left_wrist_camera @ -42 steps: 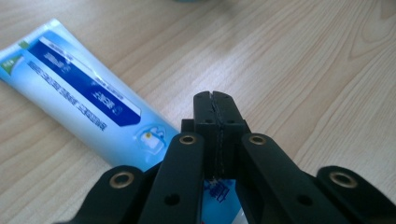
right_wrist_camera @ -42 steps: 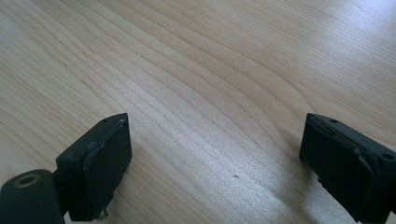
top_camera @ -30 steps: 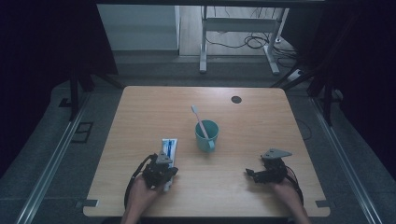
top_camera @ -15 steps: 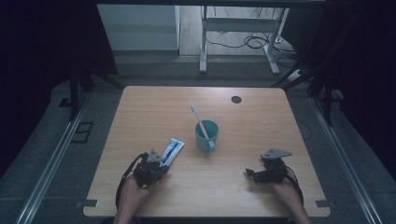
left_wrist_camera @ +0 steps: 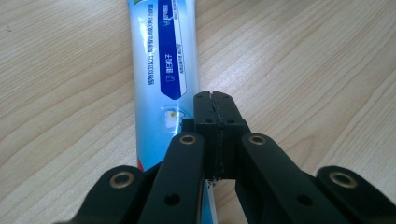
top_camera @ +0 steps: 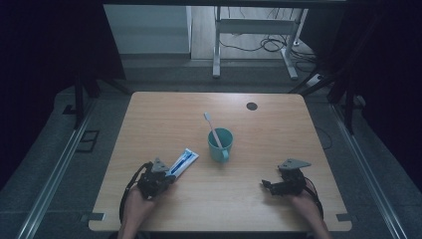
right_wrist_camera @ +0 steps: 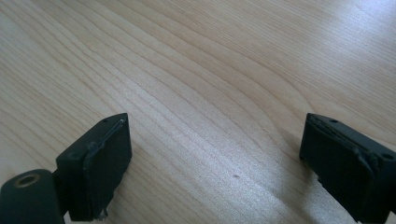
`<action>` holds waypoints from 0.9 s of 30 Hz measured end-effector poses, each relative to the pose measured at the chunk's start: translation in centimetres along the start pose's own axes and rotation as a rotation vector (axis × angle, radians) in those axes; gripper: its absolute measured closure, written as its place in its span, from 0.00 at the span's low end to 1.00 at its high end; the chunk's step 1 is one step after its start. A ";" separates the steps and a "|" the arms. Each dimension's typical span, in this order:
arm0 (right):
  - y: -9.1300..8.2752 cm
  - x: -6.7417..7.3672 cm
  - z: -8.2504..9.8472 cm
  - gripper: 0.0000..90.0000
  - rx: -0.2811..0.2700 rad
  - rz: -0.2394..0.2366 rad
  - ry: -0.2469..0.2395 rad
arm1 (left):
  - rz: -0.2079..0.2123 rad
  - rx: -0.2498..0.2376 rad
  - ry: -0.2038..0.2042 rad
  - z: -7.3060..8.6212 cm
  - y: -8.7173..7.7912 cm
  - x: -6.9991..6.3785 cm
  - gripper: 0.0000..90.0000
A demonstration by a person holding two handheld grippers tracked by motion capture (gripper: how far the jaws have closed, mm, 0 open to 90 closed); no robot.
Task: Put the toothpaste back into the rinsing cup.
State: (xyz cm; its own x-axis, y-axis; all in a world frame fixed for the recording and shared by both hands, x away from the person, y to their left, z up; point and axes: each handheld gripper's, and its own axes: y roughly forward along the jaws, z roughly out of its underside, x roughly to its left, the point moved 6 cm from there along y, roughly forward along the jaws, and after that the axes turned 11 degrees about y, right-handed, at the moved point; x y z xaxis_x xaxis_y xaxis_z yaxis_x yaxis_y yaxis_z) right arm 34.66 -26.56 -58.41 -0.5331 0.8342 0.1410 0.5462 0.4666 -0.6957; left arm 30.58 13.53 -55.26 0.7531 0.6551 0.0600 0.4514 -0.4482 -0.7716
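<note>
High view, left claw: the left claw [top_camera: 160, 175] sits at about 7 o'clock on the bench [top_camera: 278, 129], its jaws closed together at the near end of the toothpaste tube [top_camera: 183, 161].
High view, tube: it lies flat, pointing toward 1 o'clock, short of the teal cup [top_camera: 220, 144] holding a toothbrush [top_camera: 212, 128].
High view, right claw: the right claw [top_camera: 268, 185] rests at 5 o'clock, well apart from everything.
Left gripper view: jaws pressed together, with the tube [left_wrist_camera: 163, 60] running out from under them toward 12 o'clock; whether its tail is pinched cannot be told.
Right gripper view: jaws wide apart over bare wood, holding nothing.
Risk: if only the thin crimped tail is caught, the tube could slip free when lifted, or droop and knock the cup.
</note>
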 end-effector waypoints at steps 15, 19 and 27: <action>0.0 0.0 0.0 0.10 0.000 0.001 -0.001 | -0.024 0.003 0.006 -0.4 -0.5 0.0 0.92; 0.0 0.0 0.0 0.10 0.001 0.001 -0.001 | -0.052 -0.002 -0.002 -0.6 -1.0 0.3 0.82; 0.0 0.0 0.0 0.10 0.001 0.001 -0.001 | -0.067 -0.003 -0.027 -1.1 -1.7 1.1 0.58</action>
State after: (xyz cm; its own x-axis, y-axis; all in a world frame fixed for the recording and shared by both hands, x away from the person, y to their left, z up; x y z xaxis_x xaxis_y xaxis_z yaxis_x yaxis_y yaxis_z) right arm 34.65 -26.57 -58.41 -0.5333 0.8342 0.1400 0.5456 0.4658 -0.6967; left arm 31.23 14.35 -53.17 0.7081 0.6997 0.0948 0.5023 -0.4047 -0.7641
